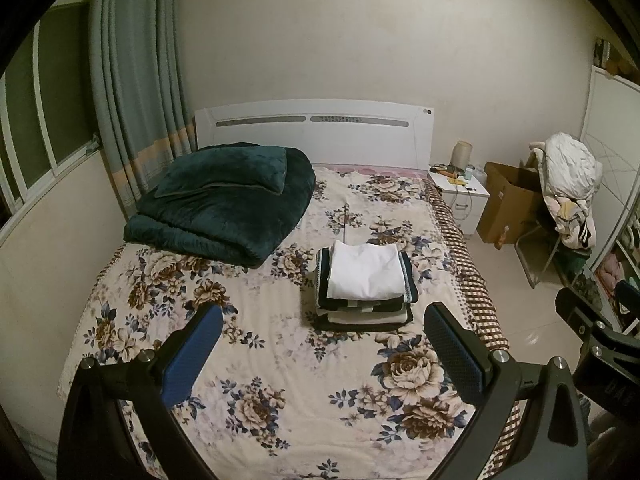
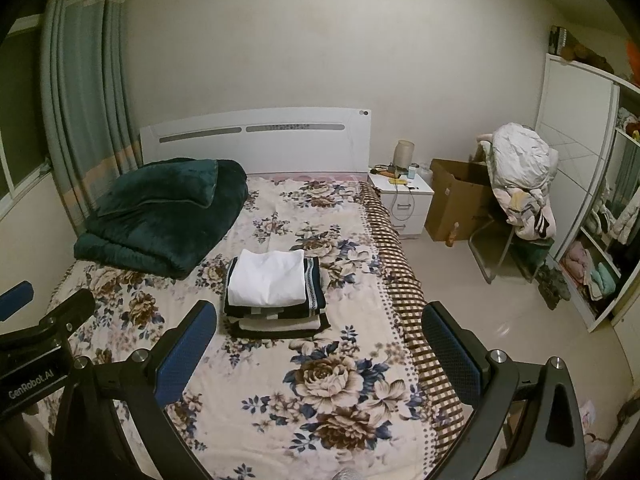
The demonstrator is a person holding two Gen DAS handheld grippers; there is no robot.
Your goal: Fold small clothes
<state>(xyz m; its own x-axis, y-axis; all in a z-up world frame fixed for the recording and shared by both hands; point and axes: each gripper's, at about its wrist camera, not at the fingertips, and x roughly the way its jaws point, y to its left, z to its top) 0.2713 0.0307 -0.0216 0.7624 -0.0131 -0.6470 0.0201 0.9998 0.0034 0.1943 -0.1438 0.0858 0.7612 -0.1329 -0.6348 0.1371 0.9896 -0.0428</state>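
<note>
A stack of folded clothes sits on the floral bed sheet, with a white folded garment on top of dark striped ones. It also shows in the right wrist view, with the white garment uppermost. My left gripper is open and empty, held above the bed in front of the stack. My right gripper is open and empty, to the right of the left one. The right gripper's body shows at the right edge of the left wrist view.
A folded dark green quilt and pillow lie at the head left. A white headboard, a nightstand, a cardboard box and a chair piled with clothes stand to the right. Wardrobe shelves line the right wall.
</note>
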